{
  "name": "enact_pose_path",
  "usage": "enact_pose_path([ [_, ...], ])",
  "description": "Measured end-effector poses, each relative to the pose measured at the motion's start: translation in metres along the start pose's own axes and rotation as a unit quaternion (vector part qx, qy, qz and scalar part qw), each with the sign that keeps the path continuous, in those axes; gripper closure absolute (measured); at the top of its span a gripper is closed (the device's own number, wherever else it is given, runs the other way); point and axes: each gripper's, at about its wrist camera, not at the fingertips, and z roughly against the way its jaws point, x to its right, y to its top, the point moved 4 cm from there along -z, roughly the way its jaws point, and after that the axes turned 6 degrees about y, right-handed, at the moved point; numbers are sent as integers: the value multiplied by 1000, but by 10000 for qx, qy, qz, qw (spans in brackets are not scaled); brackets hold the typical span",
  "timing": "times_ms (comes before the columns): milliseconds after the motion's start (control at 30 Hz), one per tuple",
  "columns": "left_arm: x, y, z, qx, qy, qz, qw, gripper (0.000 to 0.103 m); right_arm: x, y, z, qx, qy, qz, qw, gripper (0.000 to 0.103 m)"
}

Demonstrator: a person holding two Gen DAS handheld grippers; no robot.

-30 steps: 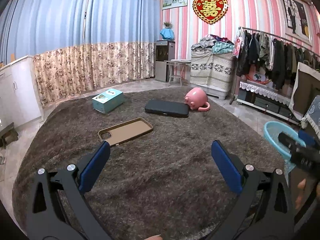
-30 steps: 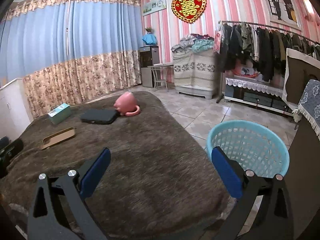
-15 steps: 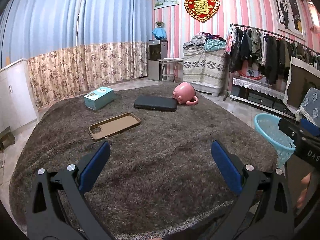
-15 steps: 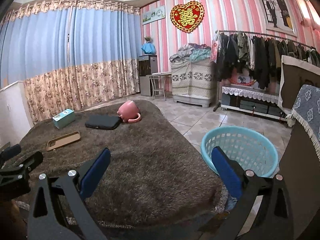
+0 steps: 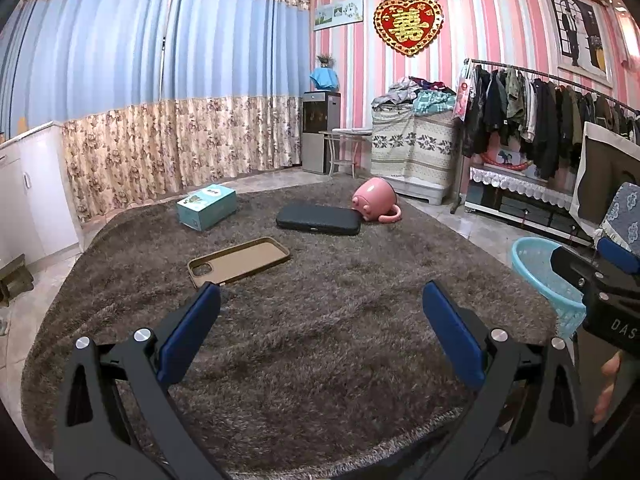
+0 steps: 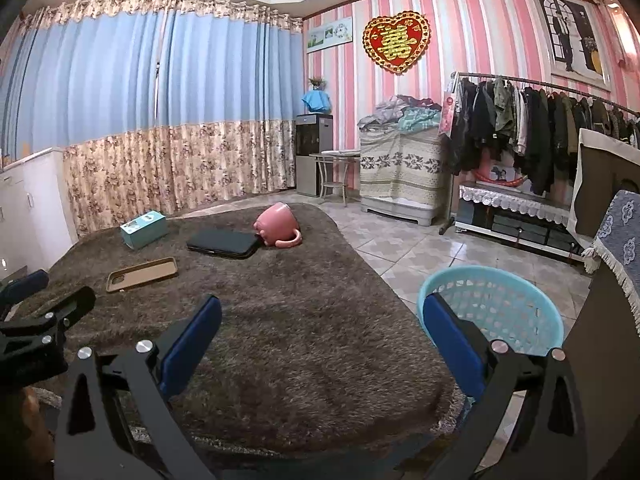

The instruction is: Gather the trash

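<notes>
Now both grippers hang over the shaggy brown rug [image 5: 320, 340], fingers spread wide and empty. Ahead of the left gripper [image 5: 320, 316] lie a tan phone case [image 5: 239, 261], a black pouch [image 5: 319, 220], a tipped pink mug [image 5: 375, 200] and a teal box [image 5: 207, 207]. Behind the right gripper's [image 6: 322, 318] right finger stands the blue basket [image 6: 496, 304].

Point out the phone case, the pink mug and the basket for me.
phone case [image 5: 239, 260], left wrist view, inner face.
pink mug [image 5: 374, 199], left wrist view, side wall.
basket [image 6: 492, 276], right wrist view, far rim.
</notes>
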Motion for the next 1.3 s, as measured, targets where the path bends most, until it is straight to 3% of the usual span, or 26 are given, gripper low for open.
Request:
enact_pose_path([
  [1300, -10, -1, -4, 3, 99, 53, 9999, 5, 2, -12, -11, -132, -1, 36, 9999, 4],
])
